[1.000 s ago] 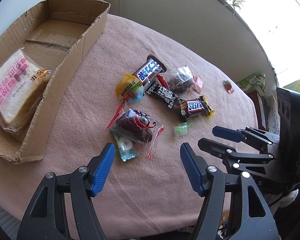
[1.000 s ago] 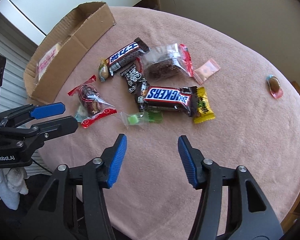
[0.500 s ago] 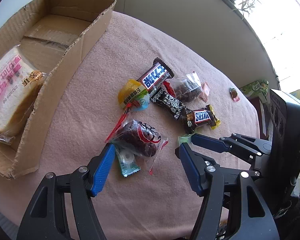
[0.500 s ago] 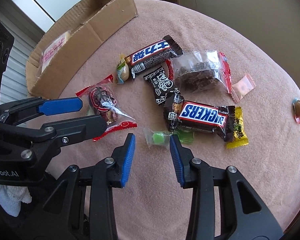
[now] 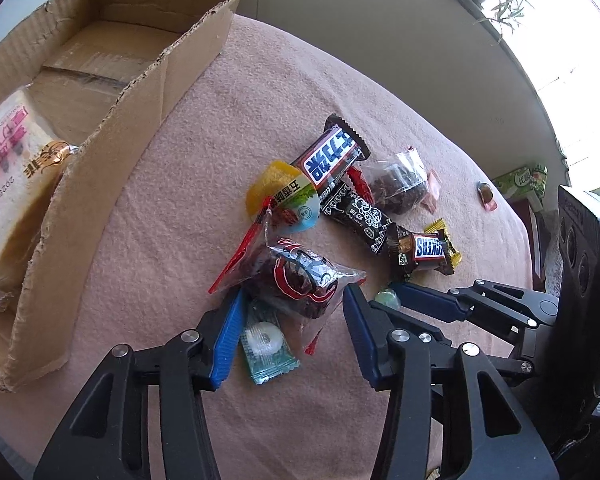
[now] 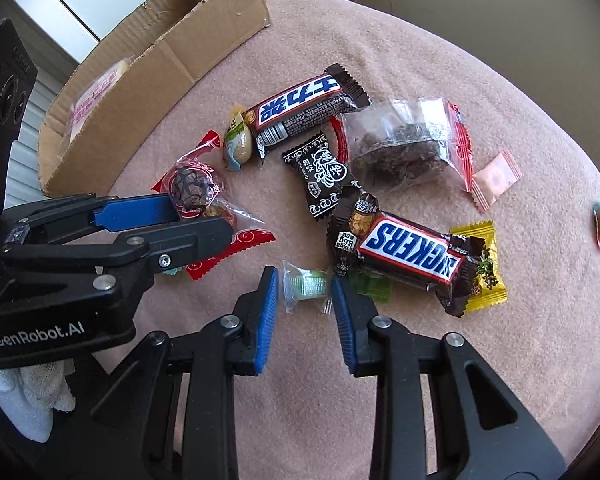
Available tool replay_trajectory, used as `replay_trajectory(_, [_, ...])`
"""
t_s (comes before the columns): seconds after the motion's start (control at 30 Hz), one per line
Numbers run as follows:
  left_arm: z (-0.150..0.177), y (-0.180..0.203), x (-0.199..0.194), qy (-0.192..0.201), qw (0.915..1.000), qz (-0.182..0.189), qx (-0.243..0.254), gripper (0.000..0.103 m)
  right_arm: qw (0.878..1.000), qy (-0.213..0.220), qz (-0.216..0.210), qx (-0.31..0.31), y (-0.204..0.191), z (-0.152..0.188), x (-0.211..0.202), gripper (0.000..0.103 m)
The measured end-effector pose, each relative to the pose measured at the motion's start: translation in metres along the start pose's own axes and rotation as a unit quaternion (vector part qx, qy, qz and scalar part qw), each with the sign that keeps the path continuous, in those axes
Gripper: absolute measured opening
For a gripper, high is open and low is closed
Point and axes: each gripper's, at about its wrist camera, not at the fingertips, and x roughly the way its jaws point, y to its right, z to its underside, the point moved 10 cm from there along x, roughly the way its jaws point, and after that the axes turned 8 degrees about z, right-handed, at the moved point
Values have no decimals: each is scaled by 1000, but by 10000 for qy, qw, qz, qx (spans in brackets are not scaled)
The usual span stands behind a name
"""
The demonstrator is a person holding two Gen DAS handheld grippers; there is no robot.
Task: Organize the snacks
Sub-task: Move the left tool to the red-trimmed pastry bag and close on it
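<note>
- Left wrist view: left gripper points down at the snack pile low in the frame, its blue pads closing around a clear red-edged packet of dark cake — neither pad is plainly pressing it yet. A teal candy sachet lies under the packet, between the fingers.
- Upper left: a torn cardboard box on the pink tablecloth holds one wrapped bread slice.
- Right wrist view: right gripper at lower centre, jaws closing on a small green candy in clear wrap — pads flank it closely, contact unclear.
- Just right of it lies a Snickers bar; a second, blue-labelled bar sits above, near the frame's middle.
</note>
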Motion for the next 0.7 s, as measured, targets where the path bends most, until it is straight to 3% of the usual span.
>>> replay_trajectory(0.27, [1, -7, -8, 120, 9999, 96, -5, 20, 10000, 11, -35, -7, -3, 7, -6, 24])
replay_trajectory(0.37, [1, -6, -11, 185, 9997, 170, 15, 18, 10000, 18, -50, 0, -1, 13, -10, 24])
replay_trajectory(0.53, [0, -8, -20, 271, 9990, 313, -195, 19, 10000, 5, -52, -17, -2, 16, -10, 24])
replay_trajectory(0.6, [-1, -15, -23, 227, 9984, 159, -491, 40, 10000, 19, -71, -2, -3, 14, -12, 24])
replay_trajectory(0.7, [-5, -26, -25, 207, 9930, 266, -1130, 44, 9999, 43, -101, 31, 0, 13, -11, 24])
